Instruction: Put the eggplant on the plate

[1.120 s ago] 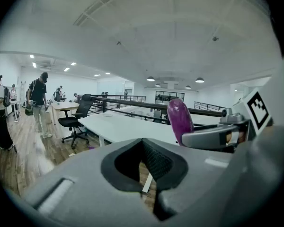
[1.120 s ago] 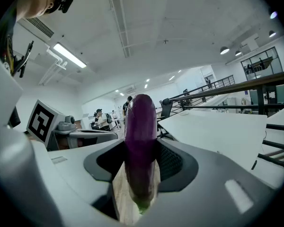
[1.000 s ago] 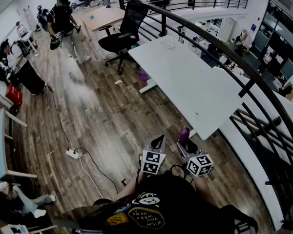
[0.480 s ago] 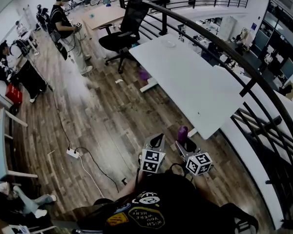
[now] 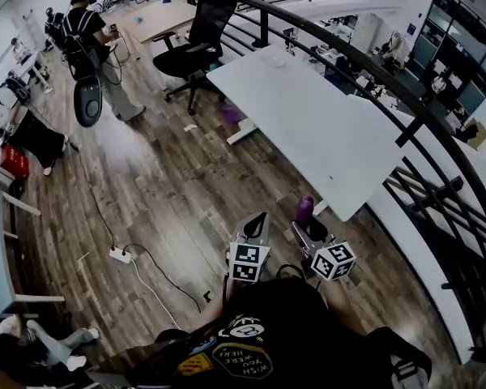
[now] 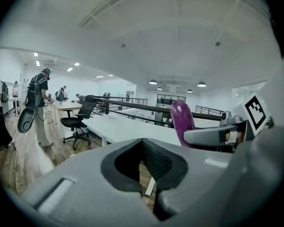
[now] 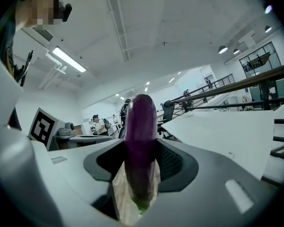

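Observation:
My right gripper is shut on a purple eggplant that stands upright between its pads, just short of the near corner of a long white table. In the right gripper view the eggplant fills the gap between the jaws, green stem end down. A small pale plate lies at the table's far end. My left gripper hangs beside the right one, jaws together with nothing in them. The left gripper view shows its pads nearly touching, and the eggplant off to the right.
A black office chair stands at the table's far left corner. A dark railing runs along the table's right side. A power strip and cable lie on the wood floor. A person stands far back left.
Both grippers have drifted a little toward the table's near corner, the eggplant still held. The person at the back has shifted left, and the whole view has tilted.

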